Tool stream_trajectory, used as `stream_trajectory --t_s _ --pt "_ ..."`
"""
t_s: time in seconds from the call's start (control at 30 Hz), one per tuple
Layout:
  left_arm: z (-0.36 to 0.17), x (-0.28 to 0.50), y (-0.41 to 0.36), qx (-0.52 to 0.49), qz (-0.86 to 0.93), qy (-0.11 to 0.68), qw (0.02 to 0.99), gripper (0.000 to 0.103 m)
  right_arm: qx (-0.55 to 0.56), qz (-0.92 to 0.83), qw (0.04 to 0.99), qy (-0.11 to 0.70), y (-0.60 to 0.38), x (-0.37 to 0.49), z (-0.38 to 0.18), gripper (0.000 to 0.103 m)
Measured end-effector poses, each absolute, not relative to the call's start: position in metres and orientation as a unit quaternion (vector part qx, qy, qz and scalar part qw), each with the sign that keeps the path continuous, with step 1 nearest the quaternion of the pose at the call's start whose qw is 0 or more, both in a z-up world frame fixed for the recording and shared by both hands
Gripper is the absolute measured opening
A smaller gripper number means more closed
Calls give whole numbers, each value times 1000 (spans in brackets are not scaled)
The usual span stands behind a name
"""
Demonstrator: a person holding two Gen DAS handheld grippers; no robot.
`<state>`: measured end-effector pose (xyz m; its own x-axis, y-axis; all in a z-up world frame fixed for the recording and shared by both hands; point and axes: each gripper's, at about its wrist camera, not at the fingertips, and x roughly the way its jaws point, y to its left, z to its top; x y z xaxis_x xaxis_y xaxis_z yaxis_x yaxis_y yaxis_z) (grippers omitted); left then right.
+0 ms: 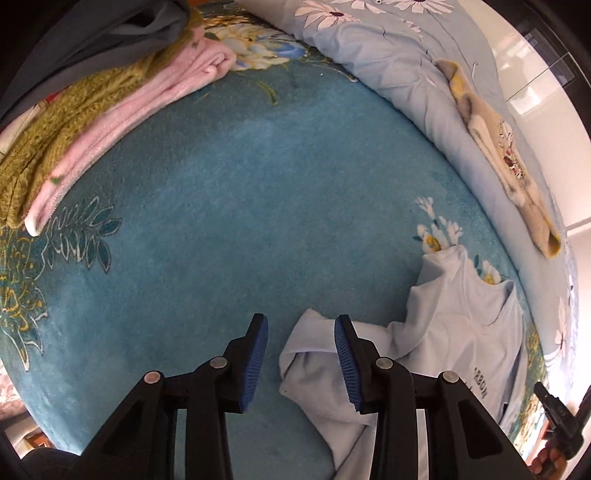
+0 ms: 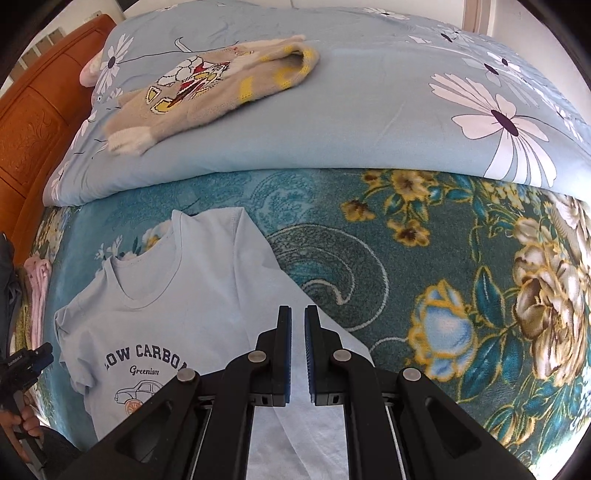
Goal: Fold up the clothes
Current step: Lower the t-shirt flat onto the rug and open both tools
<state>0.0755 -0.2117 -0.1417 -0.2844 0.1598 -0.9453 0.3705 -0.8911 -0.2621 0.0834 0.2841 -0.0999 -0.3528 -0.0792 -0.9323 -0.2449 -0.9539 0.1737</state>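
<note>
Light-blue T-shirt (image 2: 162,314) lies print-up on the teal floral blanket (image 2: 443,295), its 3 o'clock side folded inward. Left gripper (image 1: 301,354) spread wide over a bunched sleeve (image 1: 314,373), probably lining up a grab. Right gripper (image 2: 297,354) nearly closed above the fold edge, pinching nothing

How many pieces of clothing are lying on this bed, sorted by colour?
Light blue: 1, the printed T-shirt
Beige with yellow trim: 1, the knitted sweater
Pink: 1, the fleece garment
Olive green: 1, the knit
Dark grey: 1, the garment at the top of the side pile
Total: 5 that I can tell apart
</note>
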Motion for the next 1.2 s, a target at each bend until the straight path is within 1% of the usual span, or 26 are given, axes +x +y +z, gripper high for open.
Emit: stream_trajectory --t_s 0.13,0.27,0.33,0.4,0.47,0.53,0.6,0.77,0.83,1.03,1.13,1.17,1.2 --pt "-157 82 -210 618 -748 232 71 40 -571 806 45 149 278 86 -101 7" --pt "-162 86 -209 620 -740 254 55 39 -573 805 42 146 272 88 -100 7" --pt "-164 86 -209 621 -737 263 47 30 -575 803 43 149 272 89 -101 7" --pt "-167 86 -210 621 -734 271 46 9 -579 800 43 154 271 89 -103 7" --pt "-168 87 -212 619 -733 277 50 3 -582 796 42 162 270 89 -105 7" --pt "-160 86 -216 602 -746 280 57 3 -583 794 39 165 268 89 -105 7" --pt "-146 84 -221 580 -766 266 74 2 -583 795 38 164 267 89 -105 7" --pt "-94 69 -247 516 -825 186 138 2 -573 802 43 164 273 91 -100 7" --pt "-78 62 -263 505 -833 175 147 2 -572 802 51 168 279 93 -98 7" --pt "-89 50 -292 549 -804 149 174 3 -574 798 67 172 295 105 -97 7" --pt "-88 65 -274 541 -802 154 200 3 -584 796 72 145 302 118 -93 7" --pt "-89 67 -267 542 -798 151 214 5 -591 792 71 136 303 124 -94 8" --pt "-90 69 -259 544 -794 147 226 13 -598 788 70 128 304 129 -95 12"
